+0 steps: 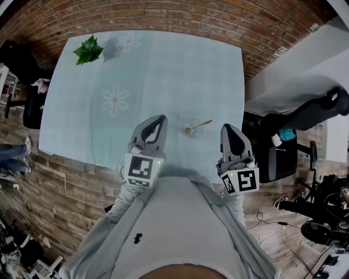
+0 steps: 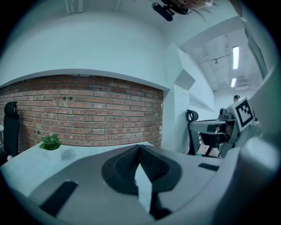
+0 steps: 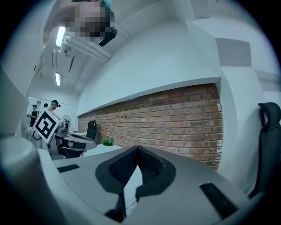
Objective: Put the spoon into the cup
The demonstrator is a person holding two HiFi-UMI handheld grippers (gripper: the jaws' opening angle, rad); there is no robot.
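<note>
In the head view a clear glass cup (image 1: pixel 193 129) stands on the pale tablecloth near the front edge. A golden spoon (image 1: pixel 203 125) rests in it, its handle sticking out over the rim to the right. My left gripper (image 1: pixel 162 117) is to the left of the cup and my right gripper (image 1: pixel 225 127) to its right, both apart from it. Both are shut with nothing between the jaws. Neither gripper view shows the cup or spoon; the left gripper (image 2: pixel 139 147) and right gripper (image 3: pixel 138 148) point over the table at the brick wall.
A small potted plant (image 1: pixel 88 50) stands at the table's (image 1: pixel 163 65) far left corner. A black office chair (image 1: pixel 283 147) is just past the table's right edge. A brick wall (image 1: pixel 163 16) runs behind the table. People stand far off in the right gripper view.
</note>
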